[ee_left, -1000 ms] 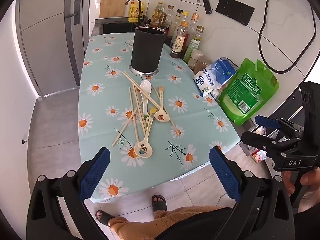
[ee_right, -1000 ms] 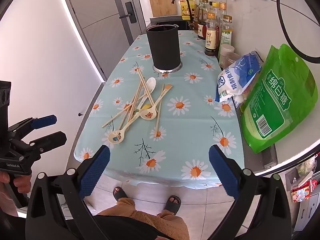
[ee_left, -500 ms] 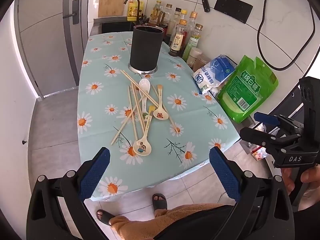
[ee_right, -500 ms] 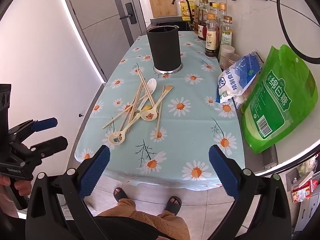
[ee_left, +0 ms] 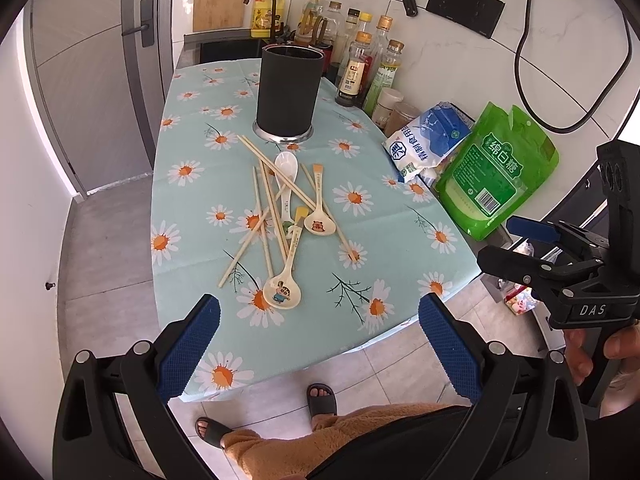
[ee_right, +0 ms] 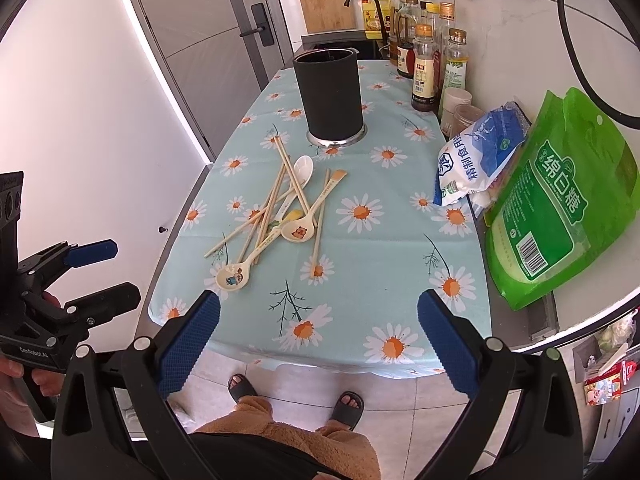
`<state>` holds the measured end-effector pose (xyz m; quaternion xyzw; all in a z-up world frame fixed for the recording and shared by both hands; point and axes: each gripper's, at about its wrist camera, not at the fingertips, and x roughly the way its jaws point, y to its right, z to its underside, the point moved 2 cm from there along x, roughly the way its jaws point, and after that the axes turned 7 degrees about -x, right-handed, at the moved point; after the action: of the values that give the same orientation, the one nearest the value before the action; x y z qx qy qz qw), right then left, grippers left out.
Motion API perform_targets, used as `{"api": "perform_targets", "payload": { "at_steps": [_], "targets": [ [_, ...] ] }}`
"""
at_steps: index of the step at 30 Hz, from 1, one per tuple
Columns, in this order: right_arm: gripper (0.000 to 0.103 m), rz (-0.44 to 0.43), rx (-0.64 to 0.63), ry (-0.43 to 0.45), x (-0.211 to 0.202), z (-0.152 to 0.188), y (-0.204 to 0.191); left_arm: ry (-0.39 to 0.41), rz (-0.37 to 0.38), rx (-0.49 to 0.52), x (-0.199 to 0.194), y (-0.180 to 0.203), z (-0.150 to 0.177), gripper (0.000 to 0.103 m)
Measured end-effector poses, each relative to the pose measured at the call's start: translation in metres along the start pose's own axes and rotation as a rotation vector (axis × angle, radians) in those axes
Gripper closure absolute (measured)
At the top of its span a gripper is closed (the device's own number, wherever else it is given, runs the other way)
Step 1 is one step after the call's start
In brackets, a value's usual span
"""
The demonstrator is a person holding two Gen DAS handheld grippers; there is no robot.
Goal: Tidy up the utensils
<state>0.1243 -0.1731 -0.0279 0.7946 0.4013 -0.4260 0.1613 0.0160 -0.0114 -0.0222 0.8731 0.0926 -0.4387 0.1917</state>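
A pile of wooden chopsticks point(ee_left: 272, 208) point(ee_right: 276, 196) and three spoons lies mid-table: a white spoon point(ee_left: 287, 168) point(ee_right: 301, 170), a cream spoon with a bear picture point(ee_left: 319, 222) point(ee_right: 298, 232) and a cream spoon with a cartoon picture point(ee_left: 282, 290) point(ee_right: 233, 276). Behind them stands a black cylindrical utensil holder point(ee_left: 289, 90) point(ee_right: 329, 96). My left gripper point(ee_left: 318, 346) point(ee_right: 102, 274) hangs open above the table's near edge. My right gripper point(ee_right: 318, 344) point(ee_left: 508, 242) is open too, off the table's near right corner. Both hold nothing.
The daisy tablecloth point(ee_left: 192, 200) point(ee_right: 380, 240) covers the table. Sauce bottles point(ee_left: 360, 68) point(ee_right: 424, 64), a blue-white salt bag point(ee_left: 430, 142) point(ee_right: 476, 160) and a green sugar bag point(ee_left: 496, 172) point(ee_right: 560, 200) line the right wall. A person's sandalled feet point(ee_right: 296, 396) stand below the near edge.
Both grippers have drifted slightly back and up from the table; the utensils have not moved. Both stay open.
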Motion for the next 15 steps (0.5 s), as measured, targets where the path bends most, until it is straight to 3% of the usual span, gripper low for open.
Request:
{"api": "perform_targets", "payload": {
  "at_steps": [15],
  "targets": [
    [0.005,0.0,-0.006,0.001,0.0013,0.0008,-0.0023,-0.002,-0.005,0.002,0.0007,0.0,-0.0037,0.006]
  ]
}}
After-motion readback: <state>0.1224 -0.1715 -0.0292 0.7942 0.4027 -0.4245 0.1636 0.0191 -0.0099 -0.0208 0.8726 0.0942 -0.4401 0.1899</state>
